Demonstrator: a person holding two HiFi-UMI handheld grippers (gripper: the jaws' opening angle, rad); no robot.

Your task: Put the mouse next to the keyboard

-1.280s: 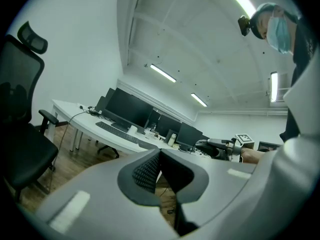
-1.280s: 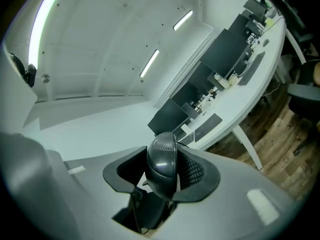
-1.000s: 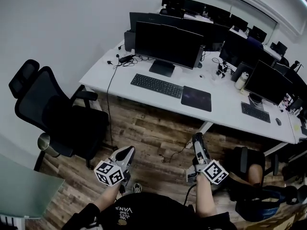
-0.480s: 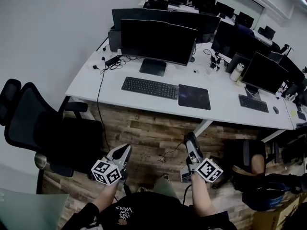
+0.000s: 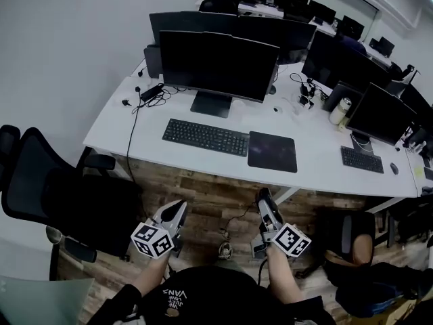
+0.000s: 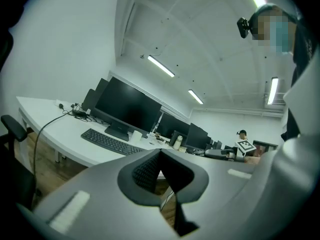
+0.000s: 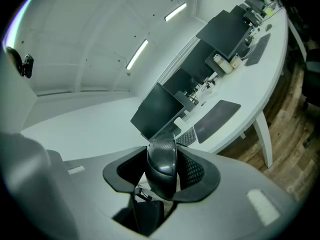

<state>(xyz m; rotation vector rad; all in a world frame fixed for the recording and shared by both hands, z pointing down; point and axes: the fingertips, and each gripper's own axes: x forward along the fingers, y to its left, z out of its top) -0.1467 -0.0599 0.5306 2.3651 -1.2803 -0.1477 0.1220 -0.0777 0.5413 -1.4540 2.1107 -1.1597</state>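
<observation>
White tabletop [image 5: 318, 161], keyboard [image 5: 206, 137] mid-frame; lower right, right claw [image 5: 264, 204] grasping mouse [image 7: 161, 165]; left claw [image 5: 177, 212] clenched.

I see a long white counter [image 5: 318, 161] standing on a wooden floor [image 5: 210, 195]. On it a large dark monitor [image 5: 216, 65] stands on its foot, and a dark pad [image 5: 272, 152] lies flat in front of it, a little to the right. Black cables [image 5: 152, 95] lie near the back left corner. A black office chair [image 5: 40, 181] stands left of the counter.
</observation>
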